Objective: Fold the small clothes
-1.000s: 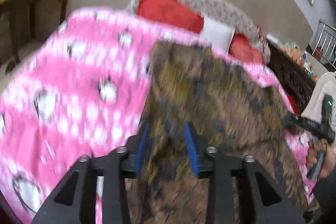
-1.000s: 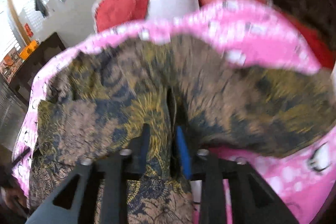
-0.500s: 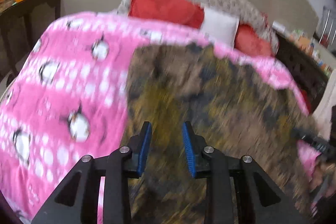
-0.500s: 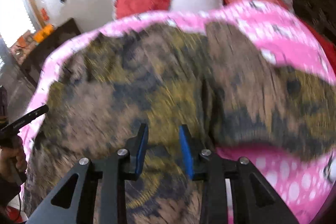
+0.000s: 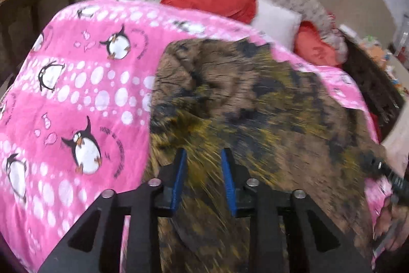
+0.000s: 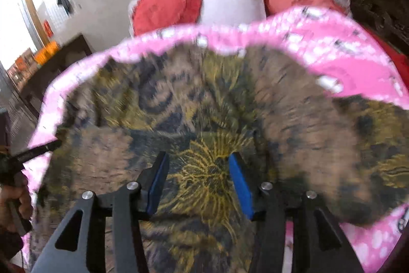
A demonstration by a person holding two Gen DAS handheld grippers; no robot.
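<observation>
I am looking down at a pink blanket covering the bed, and the brown and yellow patterned garment is lying spread across its middle and near side, a rounded flap of it reaching out toward the right. That wide, limp spread is the biggest risk I am judging — if I am pinching only the top layer, the lower one is staying behind and the fold is coming out crooked. The blanket is soft too, so a low grab could be catching pink cloth along with the garment and dragging both.

Next, the two tools are working close together. The left gripper is sitting over the garment's near left part with its blue pads parted by a modest gap, nothing clamped between them. The right gripper is spread wider over a yellow burst in the print, also holding nothing. If both are closing at uneven moments, the cloth is twisting.

Smallest — both views are smeared with motion, so I cannot tell whether the tips are touching the fabric or hovering just above it, and a misjudged height means closing on air.
</observation>
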